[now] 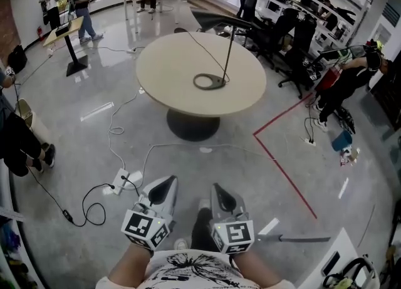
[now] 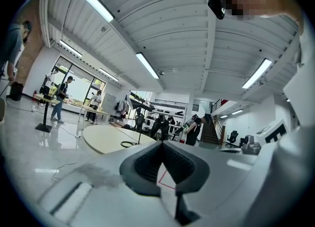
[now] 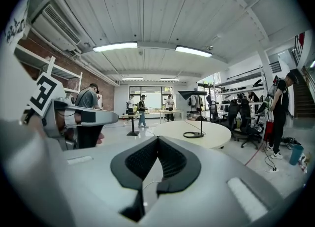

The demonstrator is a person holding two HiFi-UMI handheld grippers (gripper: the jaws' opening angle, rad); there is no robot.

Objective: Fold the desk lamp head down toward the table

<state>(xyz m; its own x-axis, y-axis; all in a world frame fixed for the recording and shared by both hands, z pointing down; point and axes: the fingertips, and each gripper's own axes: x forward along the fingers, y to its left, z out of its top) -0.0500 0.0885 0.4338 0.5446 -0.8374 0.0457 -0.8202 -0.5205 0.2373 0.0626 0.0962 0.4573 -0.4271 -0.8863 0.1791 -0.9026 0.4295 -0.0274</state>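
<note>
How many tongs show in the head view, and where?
2: left tongs bottom centre-left, right tongs beside it; both shut, empty, short of the round table. None hidden.

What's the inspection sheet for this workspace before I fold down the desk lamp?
Surface: round beige table, bare apart from the lamp.
Job's things: black desk lamp, ring base on the table, stem upright, head raised.
Clutter: nothing seen on the table.
Grippers: left gripper and right gripper shut, empty, away from the table.
Cables: lamp cord across the tabletop; white power strip with leads on the floor.
Surroundings: red floor tape, black office chairs, people about.
</note>
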